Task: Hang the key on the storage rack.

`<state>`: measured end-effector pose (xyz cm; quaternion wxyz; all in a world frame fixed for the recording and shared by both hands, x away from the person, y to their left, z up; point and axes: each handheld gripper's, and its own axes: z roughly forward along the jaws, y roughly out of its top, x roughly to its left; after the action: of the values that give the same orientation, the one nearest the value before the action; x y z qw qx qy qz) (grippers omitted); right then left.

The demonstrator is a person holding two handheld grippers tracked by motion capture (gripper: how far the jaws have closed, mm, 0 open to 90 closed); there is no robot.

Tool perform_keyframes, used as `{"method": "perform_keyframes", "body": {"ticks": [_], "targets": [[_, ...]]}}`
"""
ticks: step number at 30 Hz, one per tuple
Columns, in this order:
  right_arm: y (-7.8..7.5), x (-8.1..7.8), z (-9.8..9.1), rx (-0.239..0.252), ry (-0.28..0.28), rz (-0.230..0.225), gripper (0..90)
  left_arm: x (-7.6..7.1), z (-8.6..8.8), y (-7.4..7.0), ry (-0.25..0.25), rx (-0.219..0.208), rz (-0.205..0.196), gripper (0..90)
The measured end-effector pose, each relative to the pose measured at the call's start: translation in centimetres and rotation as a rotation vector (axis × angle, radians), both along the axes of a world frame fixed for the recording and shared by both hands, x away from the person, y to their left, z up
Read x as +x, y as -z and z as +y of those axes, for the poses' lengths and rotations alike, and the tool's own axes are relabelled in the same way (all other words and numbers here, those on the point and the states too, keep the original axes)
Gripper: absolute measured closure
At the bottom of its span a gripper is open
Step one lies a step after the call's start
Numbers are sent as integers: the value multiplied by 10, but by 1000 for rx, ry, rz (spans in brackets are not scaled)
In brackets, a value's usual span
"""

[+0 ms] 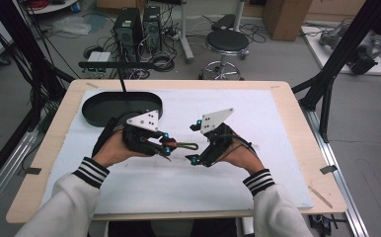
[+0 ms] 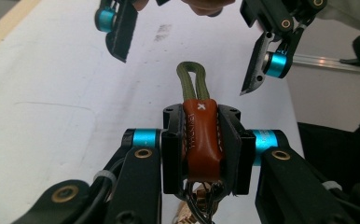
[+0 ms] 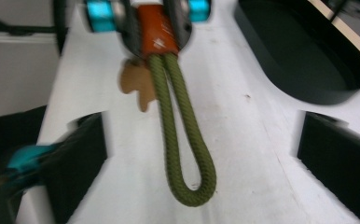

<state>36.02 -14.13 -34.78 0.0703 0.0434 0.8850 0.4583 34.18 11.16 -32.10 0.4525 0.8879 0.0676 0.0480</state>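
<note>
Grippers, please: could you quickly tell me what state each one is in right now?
Left gripper: closed on the key strap's brown leather sleeve.
Right gripper: open, holding nothing; the green rope loop lies between its jaws.

Wide white mat (image 1: 257, 163) on the wooden bench (image 1: 297, 128): bare to the right of the right gripper (image 1: 194, 143) and along the near edge. Far left, a shallow black oval tray (image 1: 99, 106) sits just behind the left gripper (image 1: 168, 146), blocking passage there. Between the grippers, an olive-green rope loop (image 3: 183, 135) juts from a rust-brown leather sleeve (image 2: 201, 135) into the gap of the right gripper's wide-set jaws; bare mat lies on either side of the loop.
</note>
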Motion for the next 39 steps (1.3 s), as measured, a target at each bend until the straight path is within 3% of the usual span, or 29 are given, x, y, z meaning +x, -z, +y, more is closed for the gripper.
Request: {"method": "perform_keyframes", "body": {"ticks": [3, 8, 11, 13, 17, 22, 25, 30, 35, 39], "targets": [[-1, 1, -7, 75, 33, 15, 3, 0, 2, 0, -11, -1, -7, 720], [-3, 1, -22, 138, 101, 21, 3, 0, 10, -6, -67, -33, -45, 722], [3, -4, -41, 192, 211, 10, 3, 0, 18, -10, -109, -54, -71, 723], [6, -6, -51, 192, 278, -1, 3, 0, 25, -13, -144, -72, -79, 723], [16, -13, -79, 291, 400, -18, 3, 2, 40, -18, -231, -108, -106, 723], [26, -22, -107, 384, 508, -48, 3, 4, 64, -22, -340, -172, -153, 725], [31, -29, -120, 419, 559, -81, 3, 5, 79, -24, -388, -183, -169, 725], [41, -35, -139, 447, 614, -102, 3, 7, 101, -25, -459, -189, -184, 725], [54, -40, -150, 433, 638, -120, 3, 8, 121, -28, -536, -200, -232, 725], [64, -45, -155, 440, 664, -140, 3, 12, 137, -29, -593, -213, -239, 726]]}}
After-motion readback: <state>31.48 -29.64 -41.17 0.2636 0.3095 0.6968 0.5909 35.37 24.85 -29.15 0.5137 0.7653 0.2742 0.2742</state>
